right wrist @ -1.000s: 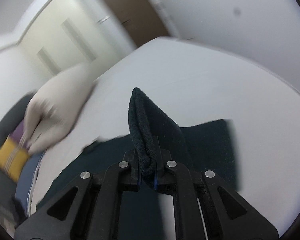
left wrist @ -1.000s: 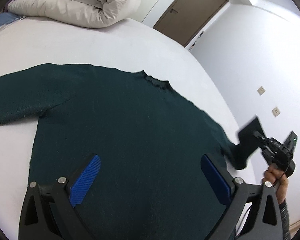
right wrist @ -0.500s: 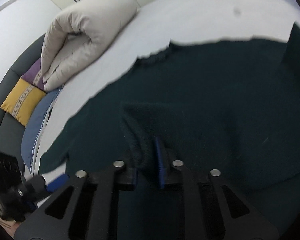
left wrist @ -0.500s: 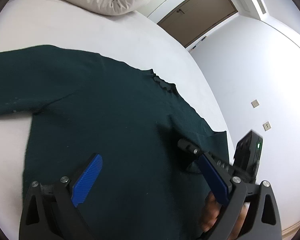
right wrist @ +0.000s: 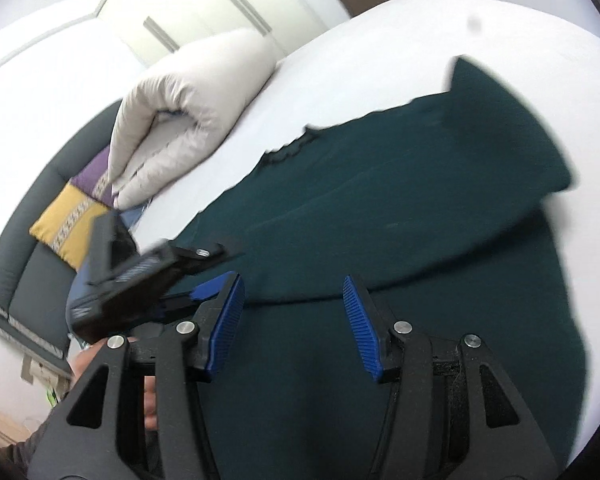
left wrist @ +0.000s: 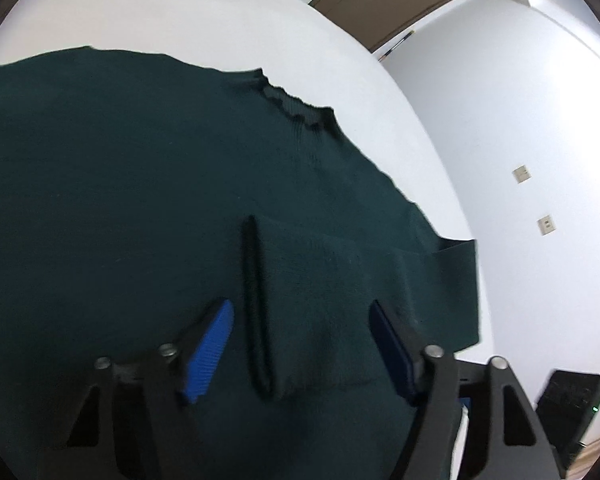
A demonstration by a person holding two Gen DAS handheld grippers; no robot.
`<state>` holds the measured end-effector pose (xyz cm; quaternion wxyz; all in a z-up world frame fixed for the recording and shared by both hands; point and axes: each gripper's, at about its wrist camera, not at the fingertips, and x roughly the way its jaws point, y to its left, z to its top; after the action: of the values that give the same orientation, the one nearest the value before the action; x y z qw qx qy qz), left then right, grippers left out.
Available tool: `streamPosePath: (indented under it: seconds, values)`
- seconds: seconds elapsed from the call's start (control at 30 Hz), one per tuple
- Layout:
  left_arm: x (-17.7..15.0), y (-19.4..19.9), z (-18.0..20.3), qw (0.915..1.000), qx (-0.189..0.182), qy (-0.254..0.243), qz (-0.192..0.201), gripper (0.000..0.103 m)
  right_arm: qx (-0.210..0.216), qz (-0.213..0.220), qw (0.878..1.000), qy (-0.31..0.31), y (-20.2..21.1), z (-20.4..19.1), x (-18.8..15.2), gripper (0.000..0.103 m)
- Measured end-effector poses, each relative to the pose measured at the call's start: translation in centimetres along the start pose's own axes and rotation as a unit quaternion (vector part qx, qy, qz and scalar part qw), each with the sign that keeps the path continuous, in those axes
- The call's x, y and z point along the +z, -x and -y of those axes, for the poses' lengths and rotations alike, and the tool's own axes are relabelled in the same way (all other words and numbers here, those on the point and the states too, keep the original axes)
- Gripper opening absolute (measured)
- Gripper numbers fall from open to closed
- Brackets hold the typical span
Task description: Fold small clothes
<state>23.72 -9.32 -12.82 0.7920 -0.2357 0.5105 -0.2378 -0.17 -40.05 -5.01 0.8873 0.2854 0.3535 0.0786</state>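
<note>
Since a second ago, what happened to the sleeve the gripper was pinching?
The right gripper carried the sleeve of the dark green knitted sweater inward, laid it across the body and let go; its jaws have just been opening, empty. The left gripper came lower over the sleeve cuff, its jaws closing without pinching it. The white bed looks unchanged.

Dark green sweater [left wrist: 140, 200], white bed [left wrist: 180, 12], blue-padded black jaws, yellow-purple patterned cushion [right wrist: 72, 216]
</note>
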Motion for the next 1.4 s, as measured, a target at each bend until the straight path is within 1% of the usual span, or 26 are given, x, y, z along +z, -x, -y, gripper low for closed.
streamPosePath:
  seconds: [0.03, 0.1, 0.13, 0.17, 0.2, 0.3, 0.43, 0.5, 0.63, 0.67, 0.73, 0.77, 0.8, 0.83, 0.87, 0.93, 0.97, 1.0, 1.03, 1.1, 1.13, 1.17, 1.2, 1.27, 1.33, 1.4]
  values:
    - [0.1, -0.2, 0.4, 0.9999, 0.01, -0.008, 0.003, 0.065, -0.002, 0.007, 1.0, -0.005, 0.8, 0.6, 0.1, 0.05]
    - [0.2, -0.6, 1.0, 0.9994, 0.029, -0.021, 0.001, 0.045, -0.007, 0.018, 1.0, -0.015, 2.1, 1.5, 0.5, 0.051]
    - [0.4, -0.8, 1.0, 0.999, 0.037, -0.023, 0.001, 0.039, -0.008, 0.022, 1.0, -0.021, 2.7, 2.1, 0.6, 0.052]
    - [0.4, -0.8, 1.0, 0.9987, 0.044, -0.025, 0.001, 0.025, -0.009, 0.025, 0.999, -0.026, 3.0, 2.7, 0.7, 0.052]
    - [0.5, -0.7, 0.8, 0.9985, 0.048, -0.026, 0.0, 0.014, -0.01, 0.026, 0.999, -0.027, 3.3, 3.1, 0.7, 0.052]
    - [0.7, 0.2, 0.3, 0.9988, 0.043, -0.018, 0.013, 0.012, -0.011, 0.027, 0.999, -0.034, 3.7, 4.0, 0.5, 0.051]
    - [1.8, 2.7, 0.0, 0.9971, 0.052, -0.023, 0.052, 0.012, -0.017, 0.031, 0.999, -0.039, 4.2, 5.0, 0.7, 0.051]
    - [2.4, 3.7, -0.2, 0.9956, 0.058, -0.029, 0.067, 0.007, -0.022, 0.036, 0.998, -0.043, 4.6, 5.7, 1.0, 0.051]
    - [3.4, 5.0, -1.8, 0.994, 0.059, -0.01, 0.092, 0.005, -0.033, 0.046, 0.997, -0.056, 5.3, 7.1, 1.9, 0.052]
    - [3.5, 4.9, -2.0, 0.9947, 0.054, -0.005, 0.088, 0.001, -0.037, 0.048, 0.996, -0.059, 5.5, 7.4, 2.0, 0.052]
    - [3.1, 3.9, -1.4, 0.997, 0.043, -0.022, 0.06, 0.002, -0.038, 0.05, 0.996, -0.068, 5.9, 8.0, 2.2, 0.052]
    - [2.4, 3.2, -0.6, 0.9968, 0.053, -0.041, 0.043, 0.013, -0.036, 0.049, 0.996, -0.071, 6.0, 8.3, 2.2, 0.052]
    - [2.0, 2.6, 0.0, 0.9964, 0.059, -0.051, 0.032, 0.04, -0.038, 0.048, 0.995, -0.074, 6.0, 8.5, 2.0, 0.052]
    - [1.5, 1.8, 0.5, 0.9961, 0.061, -0.059, 0.023, 0.055, -0.039, 0.046, 0.995, -0.076, 6.0, 8.7, 1.8, 0.051]
    - [1.1, 1.4, 0.9, 0.9957, 0.065, -0.062, 0.024, 0.069, -0.039, 0.043, 0.995, -0.078, 6.0, 8.8, 1.6, 0.051]
    - [0.3, 0.3, 1.5, 0.9947, 0.073, -0.07, 0.018, 0.068, -0.039, 0.038, 0.995, -0.078, 6.1, 8.8, 1.0, 0.051]
    - [0.2, -0.3, 1.7, 0.9949, 0.071, -0.071, 0.01, 0.06, -0.041, 0.037, 0.996, -0.074, 6.0, 8.8, 0.8, 0.051]
    - [0.1, -0.9, 1.9, 0.9952, 0.068, -0.07, 0.005, 0.046, -0.043, 0.037, 0.996, -0.071, 6.2, 8.8, 0.5, 0.051]
    - [0.0, -1.2, 2.0, 0.9949, 0.073, -0.07, 0.001, 0.041, -0.044, 0.037, 0.996, -0.072, 6.2, 8.9, 0.4, 0.052]
    - [-0.1, -1.7, 2.3, 0.993, 0.09, -0.075, 0.005, 0.025, -0.045, 0.038, 0.995, -0.077, 6.4, 9.4, 0.3, 0.051]
    - [0.0, -1.6, 2.3, 0.9927, 0.093, -0.078, 0.005, 0.021, -0.045, 0.039, 0.995, -0.08, 6.5, 9.5, 0.3, 0.051]
    - [0.1, -1.5, 2.4, 0.9924, 0.093, -0.08, 0.006, 0.014, -0.047, 0.041, 0.995, -0.082, 6.5, 9.7, 0.4, 0.051]
    - [0.1, -1.4, 2.4, 0.9923, 0.092, -0.083, 0.008, 0.011, -0.048, 0.042, 0.995, -0.083, 6.6, 9.8, 0.4, 0.051]
    - [0.0, -0.8, 2.6, 0.9919, 0.092, -0.087, 0.013, 0.01, -0.048, 0.042, 0.994, -0.084, 6.5, 9.9, 0.4, 0.052]
    - [0.1, -0.7, 2.8, 0.9921, 0.087, -0.088, 0.02, 0.009, -0.048, 0.043, 0.994, -0.084, 6.5, 9.9, 0.4, 0.051]
    - [0.5, 0.2, 2.9, 0.992, 0.084, -0.088, 0.035, 0.009, -0.048, 0.043, 0.994, -0.083, 6.5, 9.9, 0.5, 0.051]
